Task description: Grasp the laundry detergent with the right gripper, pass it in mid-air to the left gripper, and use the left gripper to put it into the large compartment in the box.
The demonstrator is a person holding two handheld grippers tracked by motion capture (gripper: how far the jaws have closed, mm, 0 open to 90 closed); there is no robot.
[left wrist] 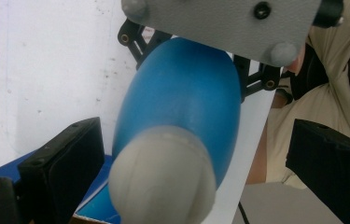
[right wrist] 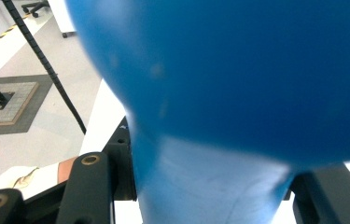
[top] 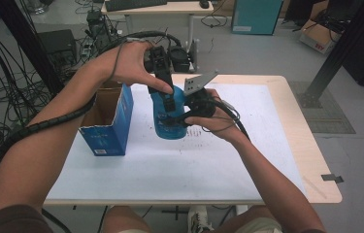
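One blue bottle (top: 170,116) is held above the white table (top: 247,160), near its far left part and just right of an open blue carton (top: 109,124). In the left gripper view the bottle's pale grey cap (left wrist: 163,179) points toward the camera, between the two black jaws.

The right gripper (top: 191,114) is pinching the bottle: in the right gripper view the narrower lower part of the bottle (right wrist: 210,182) is seen between its jaws, which are drawn nearly together on it. The left gripper (top: 167,99) is spread; its jaws stand either side of the cap end with clear gaps and no pad is seen pressing.

The step in hand is judged to be a handover or a two-gripper hold of the bottle, possibly on its way to or from the carton; which of these cannot be told.

To do it well:
- The right grip is best kept firm until the left jaws are fully pressed on the bottle.
- The left jaws are best centred on the cap or on the body just behind it, not on the rounded taper, where slipping is likely.
- The bottle is best kept over the table, so a slip is not lost to the floor.

Count: bottles, one; caps, one; cartons, one; grippers, two; tables in use, one.
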